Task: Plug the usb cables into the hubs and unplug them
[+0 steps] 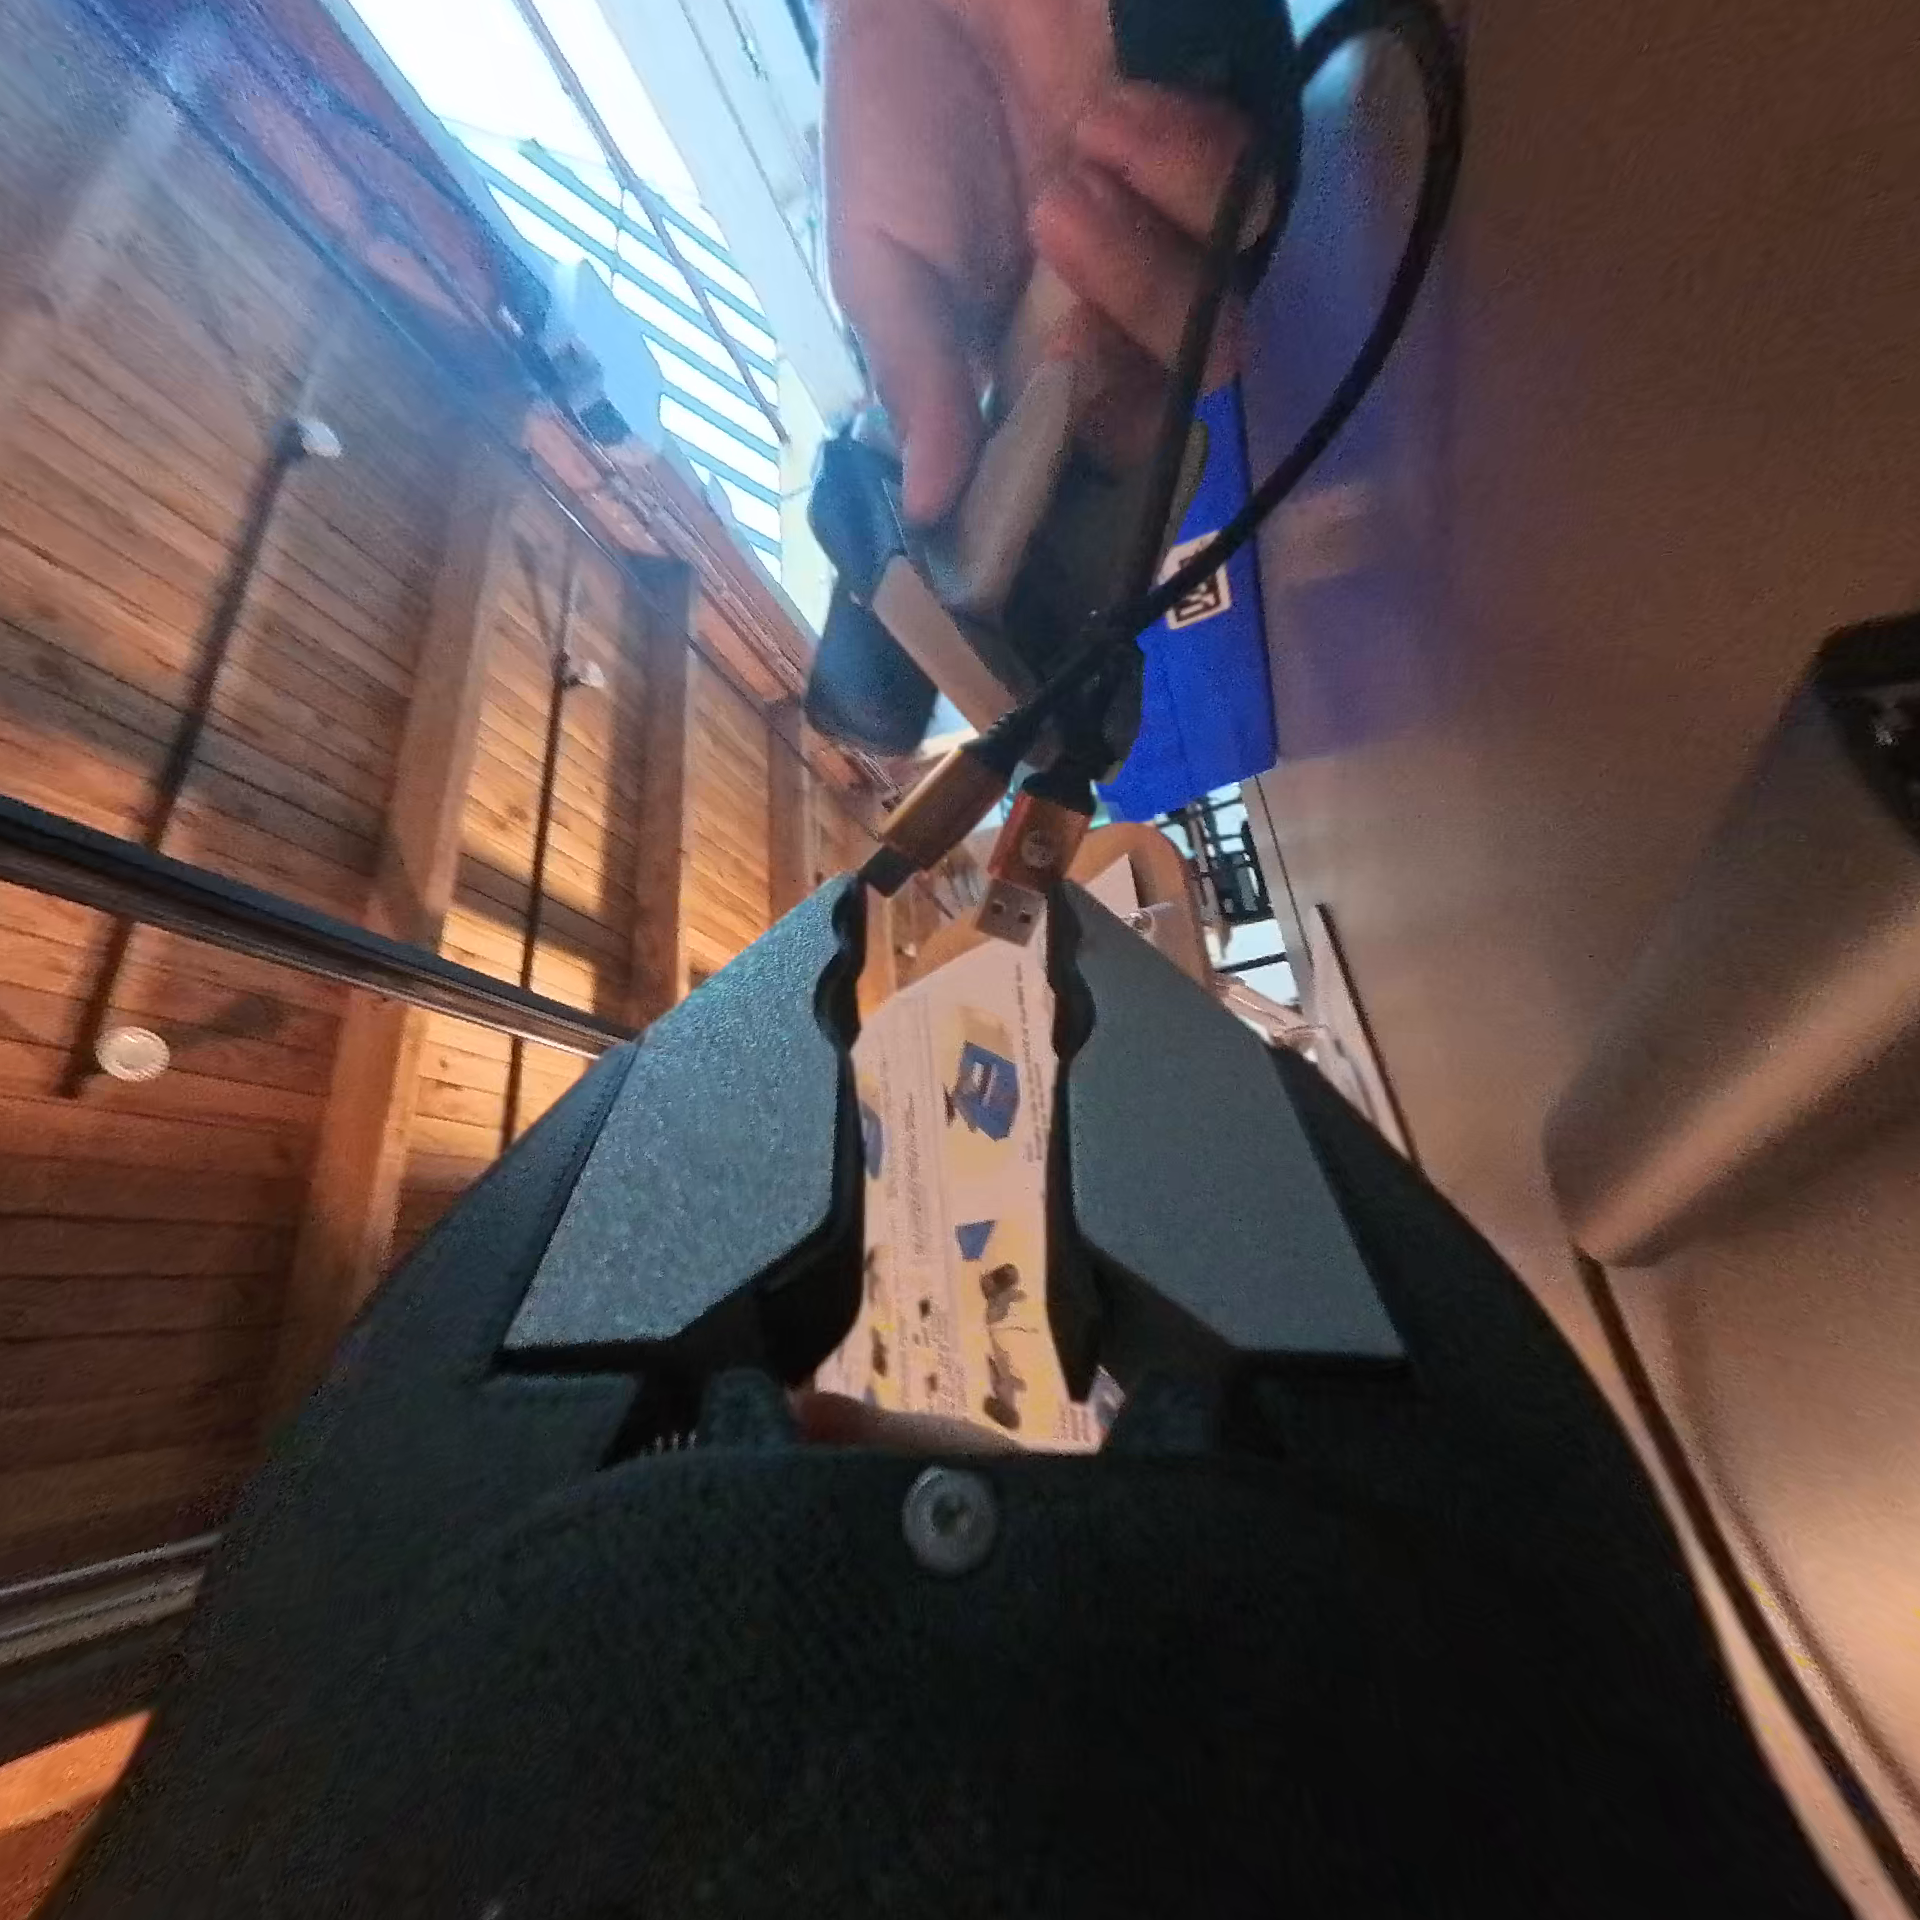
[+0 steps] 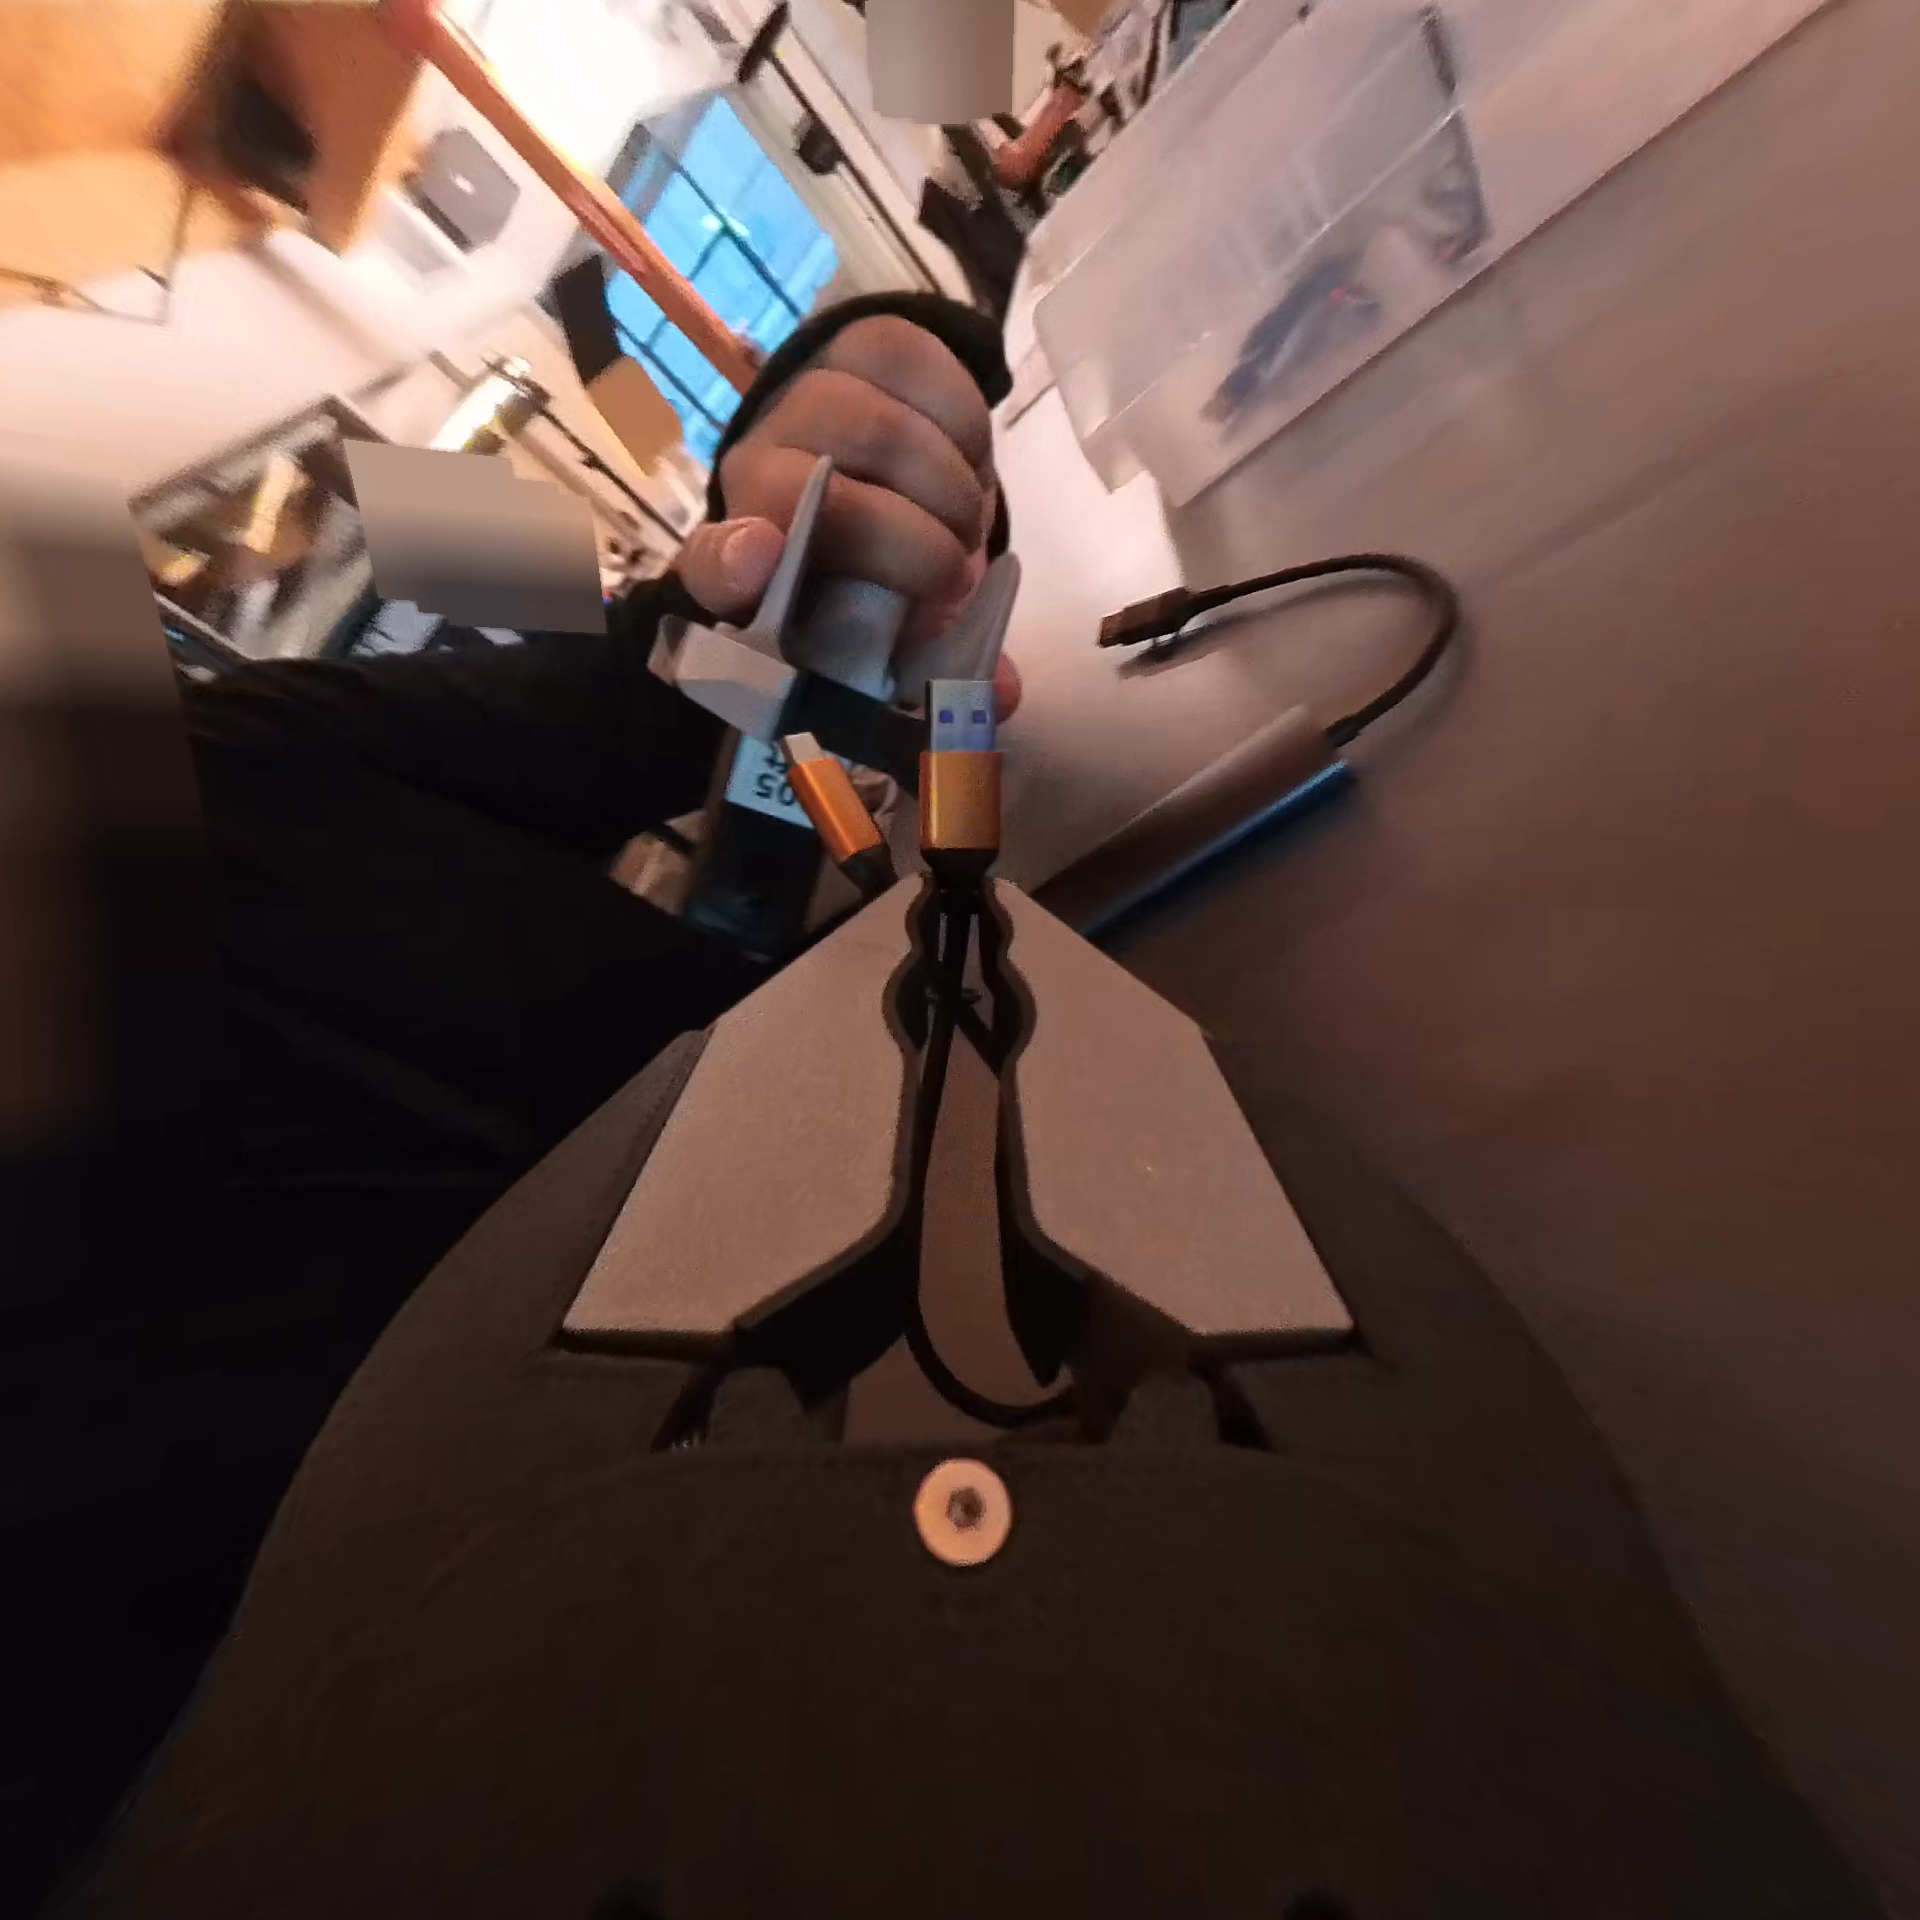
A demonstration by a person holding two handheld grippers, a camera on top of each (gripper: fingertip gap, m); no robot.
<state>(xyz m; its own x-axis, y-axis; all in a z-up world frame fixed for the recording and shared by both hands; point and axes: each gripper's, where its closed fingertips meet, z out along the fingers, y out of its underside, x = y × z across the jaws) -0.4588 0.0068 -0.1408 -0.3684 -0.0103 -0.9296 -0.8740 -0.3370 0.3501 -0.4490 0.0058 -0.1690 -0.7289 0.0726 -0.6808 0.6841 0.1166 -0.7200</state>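
My right gripper [image 2: 961,891] is shut on a black USB cable [image 2: 940,1122] just behind its orange-sleeved plug [image 2: 961,795], which points away from me. The cable's second orange plug [image 2: 836,816] hangs to the left. My left gripper [image 1: 956,906] is open, facing the right gripper. The metal plug [image 1: 1010,912] sits between the left gripper's tips and the other orange plug [image 1: 935,816] is by its left tip. A grey hub with a blue edge [image 2: 1247,795] lies on the table, with its own black lead [image 2: 1382,613] curled beside it.
The grey table [image 2: 1610,1091] runs along the right. Clear plastic bins [image 2: 1257,270] stand at its far end. A printed sheet [image 1: 956,1132] and a blue object [image 1: 1205,665] lie beyond the left gripper. A wooden wall [image 1: 260,727] is to the left.
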